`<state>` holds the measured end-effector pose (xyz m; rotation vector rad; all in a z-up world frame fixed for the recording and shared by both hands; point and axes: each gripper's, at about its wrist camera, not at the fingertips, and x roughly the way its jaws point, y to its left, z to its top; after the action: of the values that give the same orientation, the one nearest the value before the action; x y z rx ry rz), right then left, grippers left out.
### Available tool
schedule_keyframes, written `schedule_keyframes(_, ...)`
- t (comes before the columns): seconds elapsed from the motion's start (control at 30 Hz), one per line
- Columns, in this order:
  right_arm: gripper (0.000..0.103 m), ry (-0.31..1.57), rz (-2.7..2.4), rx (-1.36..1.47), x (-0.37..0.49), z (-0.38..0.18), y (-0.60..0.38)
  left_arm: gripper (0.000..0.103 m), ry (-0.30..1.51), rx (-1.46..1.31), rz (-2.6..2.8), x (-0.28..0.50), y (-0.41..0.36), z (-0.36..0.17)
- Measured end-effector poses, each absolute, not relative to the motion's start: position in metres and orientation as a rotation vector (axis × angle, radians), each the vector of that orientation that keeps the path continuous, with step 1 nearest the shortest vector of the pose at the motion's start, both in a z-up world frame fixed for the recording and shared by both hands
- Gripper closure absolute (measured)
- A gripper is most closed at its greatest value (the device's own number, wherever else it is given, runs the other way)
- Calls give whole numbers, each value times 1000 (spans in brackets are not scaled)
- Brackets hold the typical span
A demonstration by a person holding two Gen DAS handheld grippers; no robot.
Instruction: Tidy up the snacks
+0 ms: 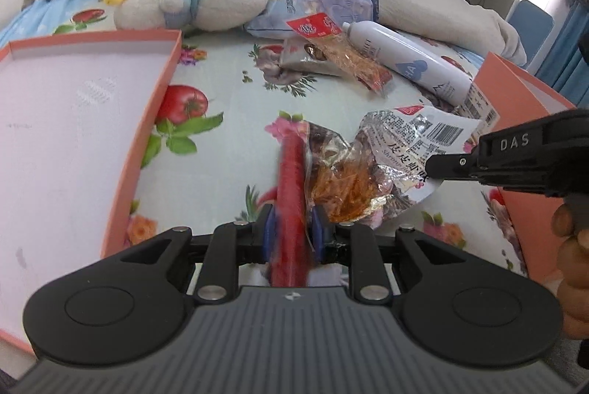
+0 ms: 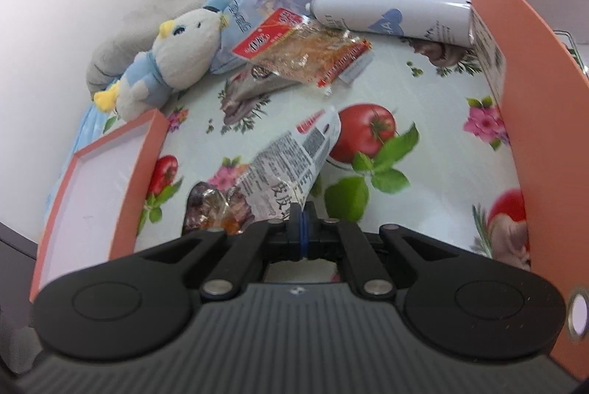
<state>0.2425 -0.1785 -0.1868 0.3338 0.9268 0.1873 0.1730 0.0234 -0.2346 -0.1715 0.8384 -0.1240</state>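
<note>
Snack packet (image 1: 353, 180) | red end clamped between left gripper (image 1: 292, 232) fingers | printed end pinched by closed right gripper (image 2: 303, 224) | pink tray (image 1: 73, 121) left of fingers

— What can't you make out?
— The red end of the snack packet (image 1: 291, 195) is motion-blurred between the left tongs (image 1: 292, 232).
— Anything cropped?
— The orange lid (image 1: 110, 121) runs off the left edge; a hand (image 1: 572, 268) off the right.

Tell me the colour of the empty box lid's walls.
Salmon pink box lid, white inside; clearest in the left wrist view.
</note>
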Motion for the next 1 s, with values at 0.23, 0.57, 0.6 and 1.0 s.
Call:
schedule_keyframes(0.23, 100, 930, 150, 274, 229, -185, -188, 77, 836, -166, -116, 168, 25, -227)
schedule_keyframes(0.57, 95, 962, 124, 164, 214, -184, -196, 72, 853, -173, -106, 169, 27, -234)
schedule_keyframes(0.6, 89, 970, 126, 152, 213, -184, -195, 72, 855, -175, -107, 168, 27, -235)
schedule_keyframes(1.0, 30, 882, 197, 92, 202, -167, -171, 72, 851, -196, -152, 169, 29, -238)
